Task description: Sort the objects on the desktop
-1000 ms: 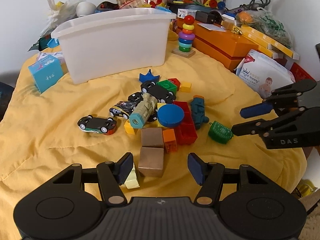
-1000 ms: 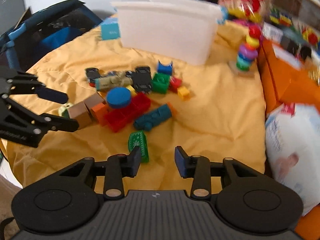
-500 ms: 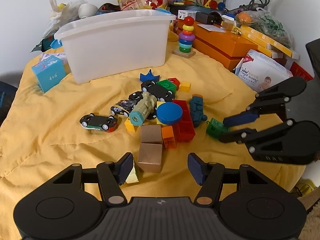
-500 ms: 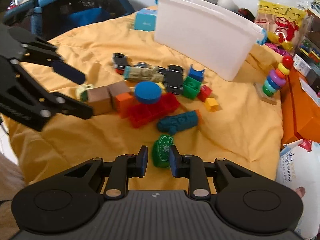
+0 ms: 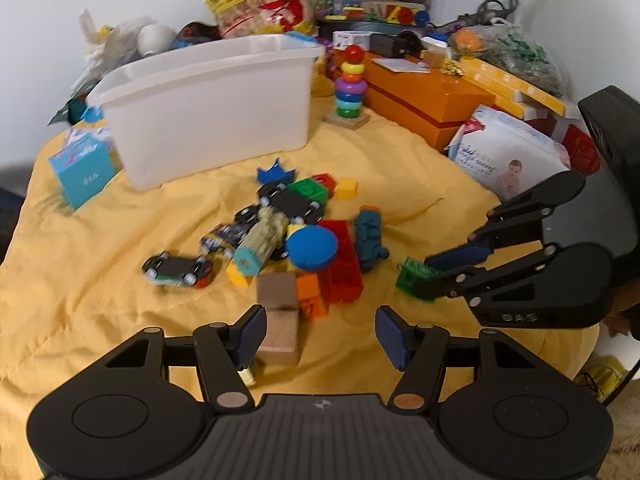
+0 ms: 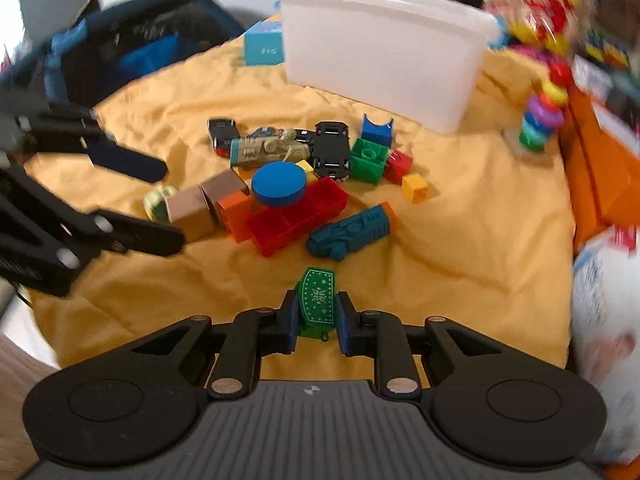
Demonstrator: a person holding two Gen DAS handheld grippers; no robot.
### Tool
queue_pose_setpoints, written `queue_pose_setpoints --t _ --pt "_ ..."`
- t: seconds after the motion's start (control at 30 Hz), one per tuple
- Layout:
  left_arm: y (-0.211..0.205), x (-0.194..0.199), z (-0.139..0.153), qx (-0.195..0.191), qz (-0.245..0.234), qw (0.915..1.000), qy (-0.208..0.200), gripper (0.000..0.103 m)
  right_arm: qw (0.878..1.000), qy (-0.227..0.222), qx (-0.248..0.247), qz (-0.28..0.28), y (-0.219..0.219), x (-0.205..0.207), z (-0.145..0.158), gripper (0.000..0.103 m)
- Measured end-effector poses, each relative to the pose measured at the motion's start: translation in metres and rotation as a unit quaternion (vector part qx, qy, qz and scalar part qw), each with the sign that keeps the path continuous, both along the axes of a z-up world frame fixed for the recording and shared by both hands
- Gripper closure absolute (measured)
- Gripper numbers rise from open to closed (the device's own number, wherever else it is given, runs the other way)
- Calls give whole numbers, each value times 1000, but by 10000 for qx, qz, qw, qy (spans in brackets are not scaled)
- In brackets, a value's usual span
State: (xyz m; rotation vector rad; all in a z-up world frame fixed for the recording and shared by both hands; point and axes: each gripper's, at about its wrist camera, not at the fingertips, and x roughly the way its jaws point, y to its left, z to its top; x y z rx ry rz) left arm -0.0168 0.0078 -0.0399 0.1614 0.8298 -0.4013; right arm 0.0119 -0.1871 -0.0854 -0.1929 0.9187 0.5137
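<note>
A heap of toys lies on the yellow cloth [image 5: 100,240]: a blue disc [image 5: 312,246], red brick [image 5: 344,272], teal toy vehicle [image 5: 370,238], toy cars [image 5: 178,270], two wooden cubes [image 5: 278,330]. My right gripper [image 6: 317,316] is shut on a small green patterned toy [image 6: 318,300]; the left wrist view shows that green toy [image 5: 412,272] at my right gripper's fingertips. My left gripper [image 5: 318,336] hangs open just in front of the wooden cubes, holding nothing. A white plastic bin [image 5: 208,108] stands behind the heap.
A blue box [image 5: 82,174] sits left of the bin. A ring stacker [image 5: 350,88], orange boxes [image 5: 428,100] and a wipes pack [image 5: 512,152] line the right side. More clutter is piled at the back. A dark blue bag [image 6: 120,56] lies beyond the cloth's edge.
My right gripper closed in on the green toy and shut on it. The left gripper stayed open and hardly moved.
</note>
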Motion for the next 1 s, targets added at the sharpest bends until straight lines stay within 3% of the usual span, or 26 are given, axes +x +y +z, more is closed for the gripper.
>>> queue_pose_setpoints --t 0.13,0.2,0.33,0.4,0.53,0.63,0.77,0.87,1.0 --pt "-15 6 0 107 -220 9997 -90 38 9914 843 917 -398 -27 7 -6 81" --pt "-23 11 -2 165 -348 9992 -96 38 9891 950 994 -524 -32 6 -11 81" --pt "-39 20 -9 309 -541 9980 -70 39 9951 651 634 -392 -27 -3 -10 80" --pt "-45 24 -13 391 -599 9974 -34 42 9974 456 380 -403 -26 -7 -9 70" --pt "-47 26 -14 367 -603 9975 11 42 9976 112 357 -587 -33 -12 -3 69" --pt "-48 24 -14 394 -599 9974 -11 42 9986 -137 367 -342 -32 -18 4 69" --pt "-48 26 -13 403 -531 9978 -32 42 9989 55 460 64 -22 -18 0 67" --pt "-45 29 -10 403 -416 9983 -96 42 9997 -68 218 -34 -18 -15 -5 64" --pt "-43 40 -11 444 -299 9985 -141 42 9998 -97 136 -122 -22 -14 -6 69"
